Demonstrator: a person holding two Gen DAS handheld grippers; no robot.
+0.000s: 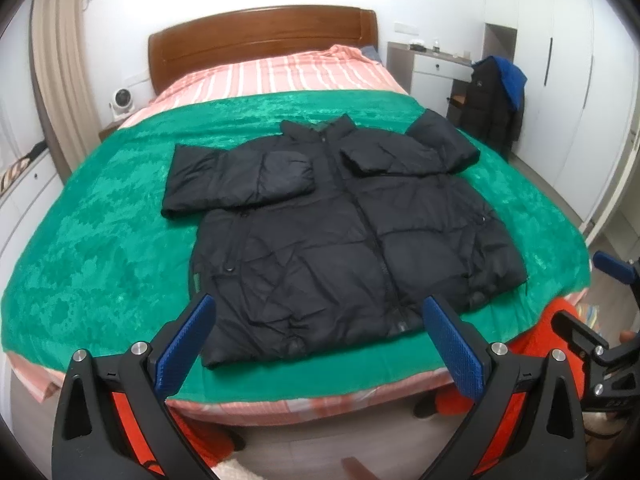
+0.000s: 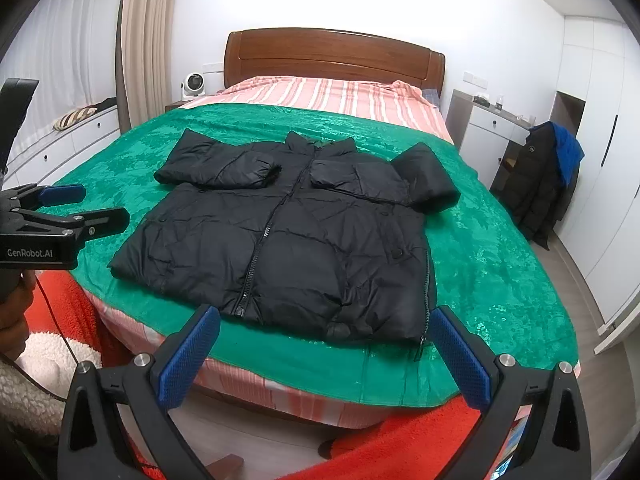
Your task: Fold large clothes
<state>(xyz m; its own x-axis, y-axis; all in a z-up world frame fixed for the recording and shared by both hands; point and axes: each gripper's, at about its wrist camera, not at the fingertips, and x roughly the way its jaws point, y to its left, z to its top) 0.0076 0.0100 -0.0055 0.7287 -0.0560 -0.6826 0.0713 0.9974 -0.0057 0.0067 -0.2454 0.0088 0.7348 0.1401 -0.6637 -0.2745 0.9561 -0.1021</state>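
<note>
Black puffy zip-up jacket [image 1: 340, 220] lying flat near the foot edge of the green-blanketed bed [image 1: 100, 220], sleeves folded in, left gripper [image 1: 320, 344] and right gripper [image 2: 324, 356] both hanging wide, gripping nothing

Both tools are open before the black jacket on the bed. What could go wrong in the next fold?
1. The puffy jacket looks slippery, so a thin pinch may slide off.
2. Its folded sleeves lie loose on the chest and may fall open when the hem is lifted.
3. The hem lies near the blanket edge, so the jacket could slip off.

A home bedroom; bed [image 1: 280, 80], wardrobe [image 1: 568, 80], curtain [image 2: 146, 40].
</note>
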